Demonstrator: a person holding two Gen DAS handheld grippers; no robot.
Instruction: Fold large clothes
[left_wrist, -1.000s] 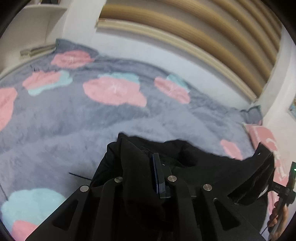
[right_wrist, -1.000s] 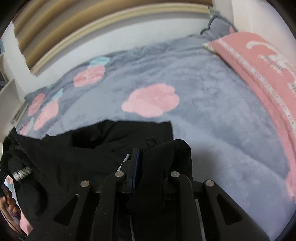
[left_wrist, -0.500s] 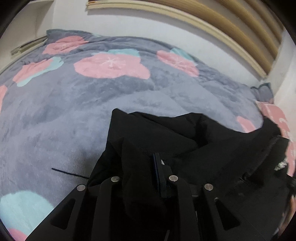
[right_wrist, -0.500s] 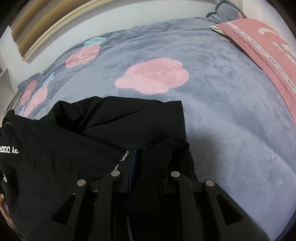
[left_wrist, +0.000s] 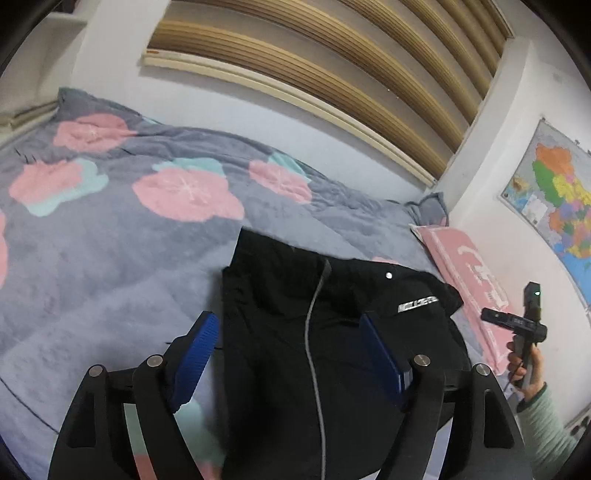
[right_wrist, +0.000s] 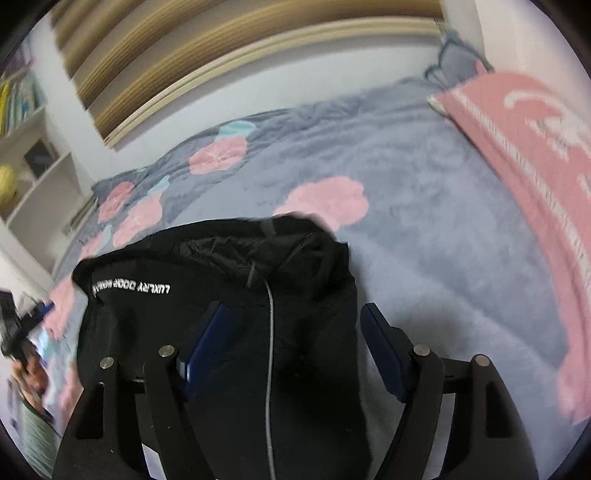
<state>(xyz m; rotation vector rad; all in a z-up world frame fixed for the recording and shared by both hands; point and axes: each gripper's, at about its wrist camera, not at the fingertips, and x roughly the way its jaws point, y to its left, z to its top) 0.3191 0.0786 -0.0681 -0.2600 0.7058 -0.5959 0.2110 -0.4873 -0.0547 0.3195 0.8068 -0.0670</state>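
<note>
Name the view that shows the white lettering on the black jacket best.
The right wrist view: the white lettering is large enough to make out letters, though upside down. In the left wrist view it is small and unreadable on the black jacket.

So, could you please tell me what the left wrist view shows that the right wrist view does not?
Only the left wrist view shows the wall map and the right gripper from outside, held in a hand.

Only the right wrist view shows the white shelves and the jacket's full white lettering.

Both show the black jacket lying on the flowered blanket, the pink pillow, and wide-open jaws that have just been opening, off the fabric.
</note>
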